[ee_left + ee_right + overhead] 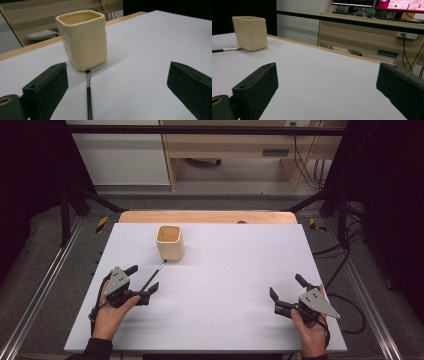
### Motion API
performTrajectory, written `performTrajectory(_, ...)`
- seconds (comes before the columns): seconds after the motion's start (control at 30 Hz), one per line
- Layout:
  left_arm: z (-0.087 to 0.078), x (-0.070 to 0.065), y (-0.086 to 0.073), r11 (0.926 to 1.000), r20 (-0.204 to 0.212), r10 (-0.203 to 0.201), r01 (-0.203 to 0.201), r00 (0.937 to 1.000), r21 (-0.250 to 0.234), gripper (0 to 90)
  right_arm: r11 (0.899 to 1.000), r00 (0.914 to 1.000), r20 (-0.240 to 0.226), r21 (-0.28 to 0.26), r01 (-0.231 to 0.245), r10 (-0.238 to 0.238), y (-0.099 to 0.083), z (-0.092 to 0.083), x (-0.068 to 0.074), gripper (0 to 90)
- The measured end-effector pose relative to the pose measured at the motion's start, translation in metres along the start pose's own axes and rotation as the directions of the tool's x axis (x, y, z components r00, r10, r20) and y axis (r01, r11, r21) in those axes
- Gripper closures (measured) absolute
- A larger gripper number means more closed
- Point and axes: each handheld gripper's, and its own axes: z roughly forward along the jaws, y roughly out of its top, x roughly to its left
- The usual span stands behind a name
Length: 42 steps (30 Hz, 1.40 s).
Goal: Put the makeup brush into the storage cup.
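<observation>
White table (225, 315): one cup (169, 243), one paintbrush (153, 276).

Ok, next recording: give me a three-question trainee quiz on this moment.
1. True or false: the paintbrush stands inside the cream cup.
2. Which gripper has the paintbrush between its jaws? A. left gripper B. right gripper
3. Fill in: the brush's bristle tip lies at the cup's ____.

Key
1. False: it lies flat on the white board.
2. A, with jaws open and not pressing it.
3. Base; whether it touches cannot be told.
</observation>
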Motion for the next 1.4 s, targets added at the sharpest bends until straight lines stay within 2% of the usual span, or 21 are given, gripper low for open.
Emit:
performTrajectory(0.17, 0.008, 0.003, 0.022, 0.9933, -0.034, 0.022, -0.018, 0.9992, 0.114, 3.7, 1.0, 0.9998, 0.003, 0.004, 0.018, -0.018, 0.0, 0.0, 0.001, 3.9)
performTrajectory(0.27, 0.012, 0.005, 0.032, 0.9871, -0.027, 0.018, -0.013, 0.9995, 0.16, 4.0, 1.0, 0.9999, 0.004, 0.005, 0.016, -0.016, 0.0, 0.0, 0.001, 3.8)
performTrajectory(0.3, 0.012, 0.005, 0.032, 0.9871, -0.027, 0.018, -0.013, 0.9995, 0.16, 4.0, 1.0, 0.9999, 0.002, 0.006, 0.017, -0.017, 0.0, 0.0, 0.002, 3.8)
performTrajectory(0.33, 0.015, 0.007, 0.036, 0.9785, -0.027, 0.02, -0.014, 0.9994, 0.206, 4.1, 1.0, 0.9998, 0.0, 0.008, 0.02, -0.02, 0.0, 0.0, 0.002, 3.8)
performTrajectory(0.37, 0.015, 0.007, 0.036, 0.9785, -0.027, 0.02, -0.014, 0.9994, 0.206, 4.3, 1.0, 0.9998, 0.001, 0.008, 0.02, -0.02, 0.0, 0.0, 0.003, 3.8)
performTrajectory(0.4, 0.018, 0.006, 0.04, 0.9672, -0.027, 0.04, -0.032, 0.9988, 0.252, 4.4, 1.0, 0.9997, 0.0, 0.008, 0.024, -0.024, 0.0, 0.0, 0.003, 3.8)
performTrajectory(0.43, 0.018, 0.006, 0.04, 0.9672, -0.027, 0.04, -0.032, 0.9988, 0.252, 4.4, 1.0, 0.9996, 0.001, 0.008, 0.028, -0.028, 0.001, 0.0, 0.004, 3.8)
performTrajectory(0.47, 0.021, 0.006, 0.042, 0.9533, -0.026, 0.067, -0.057, 0.9974, 0.297, 4.4, 1.0, 0.9996, 0.003, 0.009, 0.028, -0.028, 0.001, 0.001, 0.004, 3.8)
performTrajectory(0.57, 0.026, 0.005, 0.044, 0.9452, -0.015, 0.052, -0.045, 0.9985, 0.323, 5.4, 1.0, 0.9998, 0.002, 0.017, 0.022, -0.022, 0.001, 0.001, 0.004, 3.8)
performTrajectory(0.67, 0.031, 0.003, 0.047, 0.934, -0.005, 0.061, -0.056, 0.9981, 0.353, 5.4, 1.0, 0.9997, 0.001, 0.019, 0.024, -0.024, 0.001, 0.001, 0.005, 3.8)
performTrajectory(0.73, 0.034, 0.003, 0.048, 0.9325, 0.006, 0.046, -0.045, 0.9989, 0.358, 5.3, 1.0, 0.9997, 0.002, 0.019, 0.022, -0.023, 0.001, 0.001, 0.005, 3.8)
performTrajectory(0.83, 0.037, 0.003, 0.051, 0.9167, 0.014, 0.062, -0.063, 0.998, 0.395, 4.9, 1.0, 0.9997, 0.002, 0.02, 0.023, -0.023, 0.001, 0.001, 0.004, 3.8)
performTrajectory(1.0, 0.046, 0.008, 0.052, 0.9109, -0.005, 0.062, -0.055, 0.998, 0.409, 5.0, 0.999, 0.9997, 0.016, 0.029, 0.021, -0.021, 0.001, 0.002, 0.005, 4.0)
performTrajectory(1.1, 0.051, 0.012, 0.052, 0.9008, 0.002, 0.048, -0.045, 0.9988, 0.432, 5.0, 0.999, 0.9997, 0.015, 0.029, 0.021, -0.021, 0.001, 0.002, 0.005, 4.0)
performTrajectory(1.13, 0.051, 0.012, 0.052, 0.9008, 0.002, 0.048, -0.045, 0.9988, 0.432, 4.9, 0.999, 0.9997, 0.015, 0.029, 0.021, -0.021, 0.001, 0.002, 0.005, 4.0)
performTrajectory(1.23, 0.057, 0.014, 0.051, 0.8826, 0.0, 0.049, -0.043, 0.9988, 0.468, 4.9, 1.0, 0.9997, 0.019, 0.027, 0.014, -0.015, 0.001, 0.001, 0.005, 4.0)
performTrajectory(1.27, 0.059, 0.015, 0.05, 0.8832, -0.002, 0.04, -0.034, 0.9992, 0.468, 4.9, 1.0, 0.9997, 0.019, 0.026, 0.014, -0.015, 0.001, 0.001, 0.004, 4.0)
performTrajectory(1.33, 0.061, 0.017, 0.05, 0.8768, 0.003, 0.028, -0.026, 0.9996, 0.48, 4.8, 1.0, 0.9997, 0.018, 0.028, 0.014, -0.014, 0.001, 0.001, 0.004, 4.0)
performTrajectory(1.37, 0.063, 0.018, 0.049, 0.8763, -0.001, 0.024, -0.021, 0.9997, 0.481, 4.9, 0.999, 0.9998, 0.018, 0.029, 0.012, -0.013, 0.001, 0.001, 0.004, 4.0)
performTrajectory(1.4, 0.064, 0.019, 0.049, 0.8709, -0.003, 0.025, -0.02, 0.9997, 0.491, 4.9, 0.999, 0.9998, 0.018, 0.031, 0.012, -0.012, 0.001, 0.001, 0.004, 4.0)
